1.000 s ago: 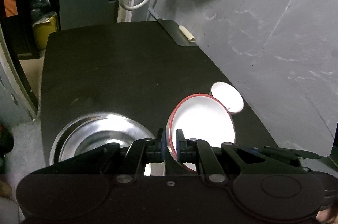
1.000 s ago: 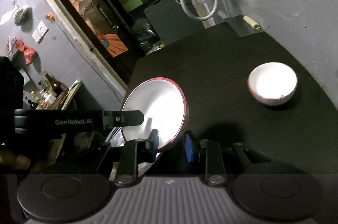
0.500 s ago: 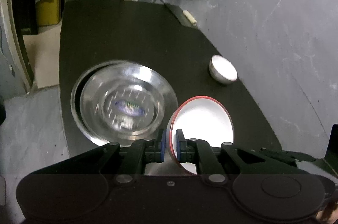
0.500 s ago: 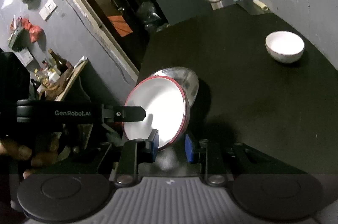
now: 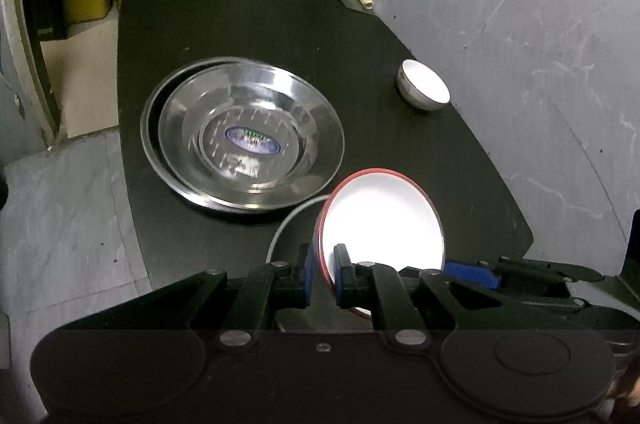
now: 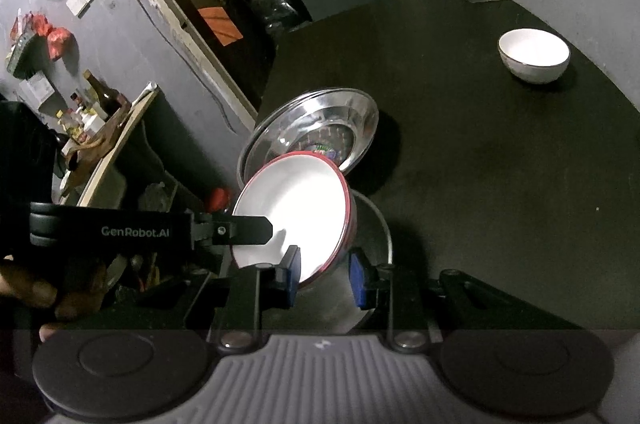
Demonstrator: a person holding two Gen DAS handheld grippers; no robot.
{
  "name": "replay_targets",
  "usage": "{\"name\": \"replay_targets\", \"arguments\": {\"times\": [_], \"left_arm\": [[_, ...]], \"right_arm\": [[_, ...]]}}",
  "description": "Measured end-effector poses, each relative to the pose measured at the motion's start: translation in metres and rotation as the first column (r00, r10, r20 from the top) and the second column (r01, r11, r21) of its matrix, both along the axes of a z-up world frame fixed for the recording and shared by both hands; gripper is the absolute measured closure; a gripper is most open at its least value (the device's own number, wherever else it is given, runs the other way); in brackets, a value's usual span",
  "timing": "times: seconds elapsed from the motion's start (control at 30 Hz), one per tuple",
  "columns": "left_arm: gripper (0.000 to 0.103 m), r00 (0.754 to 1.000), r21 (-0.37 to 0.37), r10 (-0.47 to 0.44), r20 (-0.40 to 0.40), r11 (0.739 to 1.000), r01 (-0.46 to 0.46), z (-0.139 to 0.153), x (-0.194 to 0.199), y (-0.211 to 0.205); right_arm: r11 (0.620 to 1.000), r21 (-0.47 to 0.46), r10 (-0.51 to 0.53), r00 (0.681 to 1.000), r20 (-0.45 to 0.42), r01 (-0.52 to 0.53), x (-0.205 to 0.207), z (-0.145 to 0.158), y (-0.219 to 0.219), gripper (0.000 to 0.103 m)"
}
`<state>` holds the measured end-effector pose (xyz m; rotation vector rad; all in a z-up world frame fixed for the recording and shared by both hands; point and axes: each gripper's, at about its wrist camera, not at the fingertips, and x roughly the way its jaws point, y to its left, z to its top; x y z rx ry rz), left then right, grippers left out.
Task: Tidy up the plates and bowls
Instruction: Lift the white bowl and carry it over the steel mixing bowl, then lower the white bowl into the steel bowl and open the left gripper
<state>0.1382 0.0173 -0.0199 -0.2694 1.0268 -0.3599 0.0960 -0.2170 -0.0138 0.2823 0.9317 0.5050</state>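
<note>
1. Left wrist view: my left gripper (image 5: 322, 274) has its fingers pinched on the rim of the white round plate with a red edge (image 5: 382, 220). The plate is tilted up on edge and held above the near edge of the black desk (image 5: 248, 24). The grip is a thin edge pinch only, so I judge the plate could pivot or slip out if I swing it fast.
2. Same view: the stacked shiny steel plates (image 5: 248, 136) sit near the desk's left edge, the upper one off-centre on the lower. A careless drop onto them could knock the stack toward that edge. A small white ceramic bowl (image 5: 424, 90) stands apart by the right edge.
3. Right wrist view: my right gripper (image 6: 325, 278) has its fingers spread either side of the red-edged plate's lower rim; I cannot tell whether the pads touch it. Closing now, against the left grip, could twist the plate.
4. Same view: another steel rim (image 6: 380, 220) lies just under the held plate, so lowering blind risks a clash. The white bowl (image 6: 534, 54) is well clear.
</note>
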Motion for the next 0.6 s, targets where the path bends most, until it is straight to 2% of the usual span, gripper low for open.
{"name": "replay_targets", "arguments": {"times": [0.6], "left_arm": [[0.09, 0.994, 0.073, -0.004, -0.114, 0.997, 0.012, -0.013, -0.002, -0.008]], "right_arm": [[0.995, -0.078, 0.05, 0.998, -0.049, -0.054, 0.0, -0.006, 0.013, 0.074]]}}
